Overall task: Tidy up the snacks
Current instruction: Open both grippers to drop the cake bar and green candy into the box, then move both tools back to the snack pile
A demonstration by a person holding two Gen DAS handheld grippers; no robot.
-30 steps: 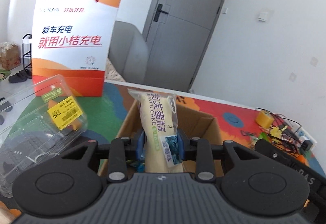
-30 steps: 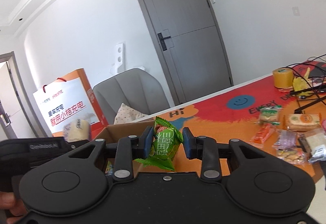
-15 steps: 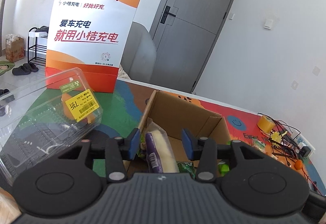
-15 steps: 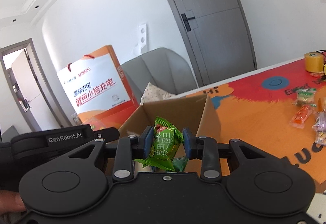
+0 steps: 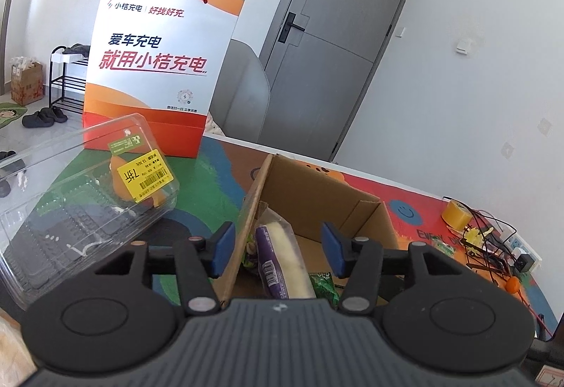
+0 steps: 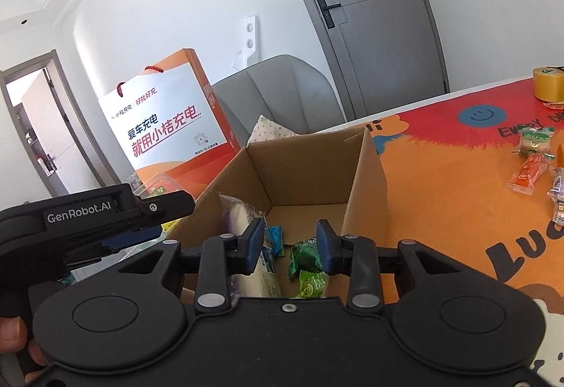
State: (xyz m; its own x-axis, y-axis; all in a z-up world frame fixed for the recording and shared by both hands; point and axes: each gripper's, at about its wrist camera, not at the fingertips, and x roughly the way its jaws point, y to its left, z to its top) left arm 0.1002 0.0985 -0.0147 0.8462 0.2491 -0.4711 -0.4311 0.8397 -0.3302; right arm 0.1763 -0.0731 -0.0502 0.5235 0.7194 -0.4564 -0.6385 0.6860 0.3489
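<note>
Cake pack (image 5: 282, 260) and green snack (image 6: 310, 267) dropped into box (image 6: 366, 175)

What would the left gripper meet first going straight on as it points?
Probably the purple-and-cream wrapped cake packet leaning in the brown cardboard box, though depth is unclear. The left gripper has just been opening its jaws, that packet between them unpressed.
</note>
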